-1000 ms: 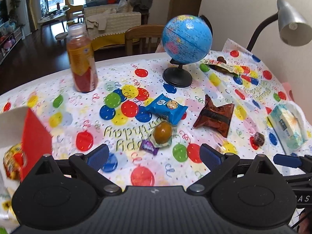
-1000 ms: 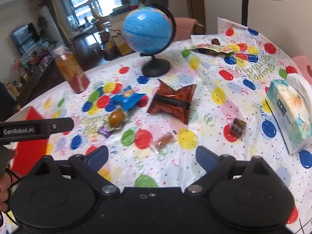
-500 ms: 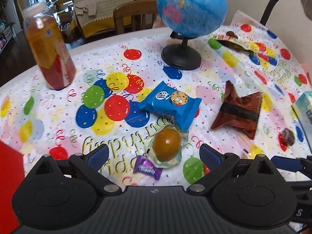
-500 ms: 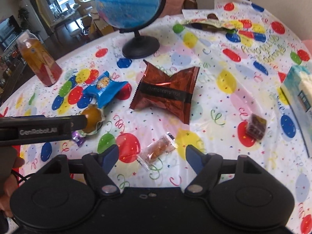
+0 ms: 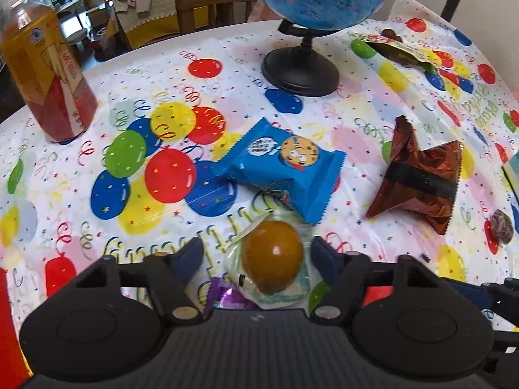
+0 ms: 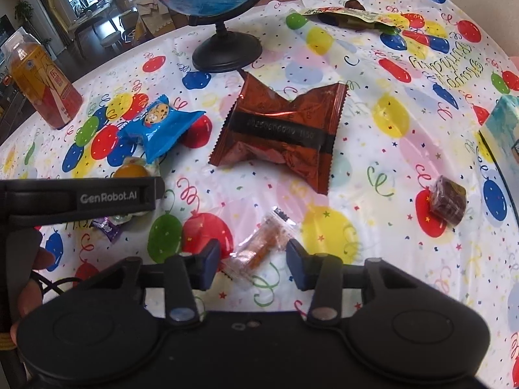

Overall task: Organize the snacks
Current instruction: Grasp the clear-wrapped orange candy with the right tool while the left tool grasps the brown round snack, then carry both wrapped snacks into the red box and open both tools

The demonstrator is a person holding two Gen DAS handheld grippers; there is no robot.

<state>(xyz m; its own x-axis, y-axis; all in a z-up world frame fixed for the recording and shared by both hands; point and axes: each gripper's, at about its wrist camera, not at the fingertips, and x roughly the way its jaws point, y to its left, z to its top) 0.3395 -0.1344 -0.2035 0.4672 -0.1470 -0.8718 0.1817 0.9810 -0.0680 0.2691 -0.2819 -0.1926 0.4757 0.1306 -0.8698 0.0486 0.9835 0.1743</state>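
Observation:
My left gripper is open, its fingers on either side of a brown egg in clear wrap lying on the balloon tablecloth. A small purple candy lies just below it. My right gripper is open around a small clear packet with an orange snack. A blue cookie packet and a red-brown foil packet lie further out. A small dark wrapped sweet lies at the right.
A blue globe on a black base stands at the back. An orange drink bottle stands back left. A tissue pack lies at the right edge. Another snack packet lies far back. A red box edge shows at left.
Both grippers moved forward and down toward the table. The left fingers narrowed around the egg; the right fingers narrowed around the clear orange packet.

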